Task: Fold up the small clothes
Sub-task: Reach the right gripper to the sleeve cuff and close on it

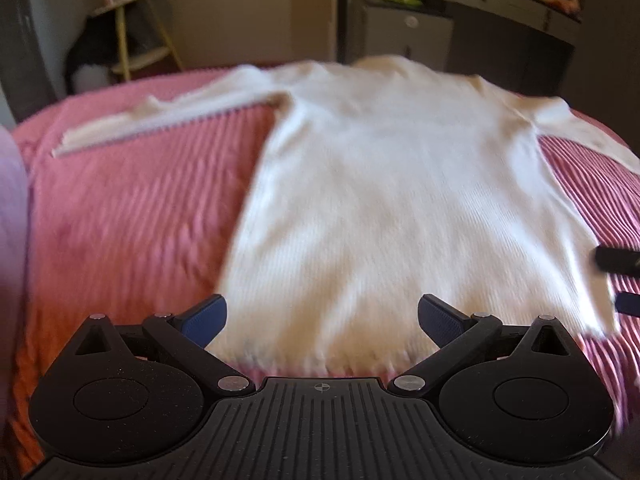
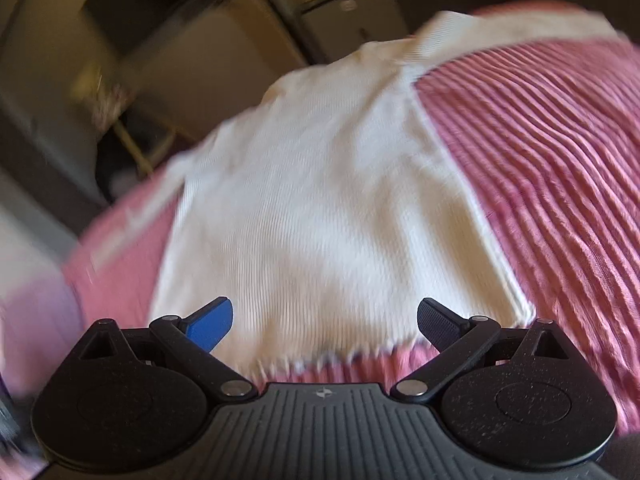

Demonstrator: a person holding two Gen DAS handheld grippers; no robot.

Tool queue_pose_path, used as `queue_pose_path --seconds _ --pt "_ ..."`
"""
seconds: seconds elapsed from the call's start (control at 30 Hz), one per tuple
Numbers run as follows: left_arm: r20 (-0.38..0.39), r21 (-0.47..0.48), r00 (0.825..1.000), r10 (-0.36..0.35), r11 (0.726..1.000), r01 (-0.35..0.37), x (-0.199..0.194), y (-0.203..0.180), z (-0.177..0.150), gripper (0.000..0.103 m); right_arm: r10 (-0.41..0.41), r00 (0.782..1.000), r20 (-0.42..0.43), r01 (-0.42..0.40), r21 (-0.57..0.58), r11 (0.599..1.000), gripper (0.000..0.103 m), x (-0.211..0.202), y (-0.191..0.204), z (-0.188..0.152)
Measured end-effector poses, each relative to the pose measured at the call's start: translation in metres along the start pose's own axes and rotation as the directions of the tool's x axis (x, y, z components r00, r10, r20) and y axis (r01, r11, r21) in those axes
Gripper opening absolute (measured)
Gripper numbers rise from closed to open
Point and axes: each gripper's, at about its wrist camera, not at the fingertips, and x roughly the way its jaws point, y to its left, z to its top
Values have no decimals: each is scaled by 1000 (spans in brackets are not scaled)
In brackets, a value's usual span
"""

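A white ribbed long-sleeved sweater [image 1: 392,184] lies flat on a pink ribbed bedspread [image 1: 128,232], hem towards me, both sleeves spread outward. My left gripper [image 1: 322,318] hovers open just above the hem, blue pads wide apart, nothing between them. In the right wrist view the same sweater [image 2: 320,208] fills the middle, tilted and blurred. My right gripper [image 2: 324,320] is open over the hem near its right corner, holding nothing. Part of the right gripper [image 1: 618,280] shows at the right edge of the left wrist view, beside the sweater's side.
The bedspread [image 2: 552,168] covers the bed around the sweater. Beyond the far edge stand a yellow-legged stand [image 1: 132,36] and dark cabinets [image 1: 472,24] with items on top. A pale lilac cloth [image 1: 12,208] sits at the left edge.
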Motion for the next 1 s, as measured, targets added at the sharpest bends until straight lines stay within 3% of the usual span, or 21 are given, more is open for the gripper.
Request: queue_pose_path --seconds 0.1,0.2,0.3,0.37,0.53,0.63,0.7,0.77,0.83,1.0 --pt "34 -9 999 28 1000 -27 9 -2 22 103 38 999 36 -45 206 978 99 4 -42 41" --pt "59 -65 998 4 998 0 25 -2 45 103 45 990 131 -90 359 929 94 6 -89 79" --pt "104 -115 994 13 993 -1 44 -2 58 103 17 972 233 -124 451 884 79 9 -132 119" --pt "131 -148 990 47 989 -27 57 -2 60 103 -50 957 286 -95 472 877 53 10 -156 149" --pt "135 -222 989 64 975 -33 83 7 53 103 -197 910 365 -24 521 853 33 23 -207 213" --pt "125 -230 990 65 972 -35 94 9 53 103 -265 874 407 -38 601 798 30 35 -240 235" --pt "125 -219 991 56 975 -27 99 8 52 103 -297 866 403 -38 644 764 26 42 -260 244" --pt "125 -215 990 62 976 -34 103 5 48 103 -322 859 398 -31 669 743 14 51 -277 252" --pt "119 -205 991 67 978 -41 106 1 47 103 -352 849 395 -19 687 726 14 57 -289 259" --pt "125 -171 989 77 984 -55 111 -7 45 103 -353 831 429 -85 725 683 14 65 -309 268"
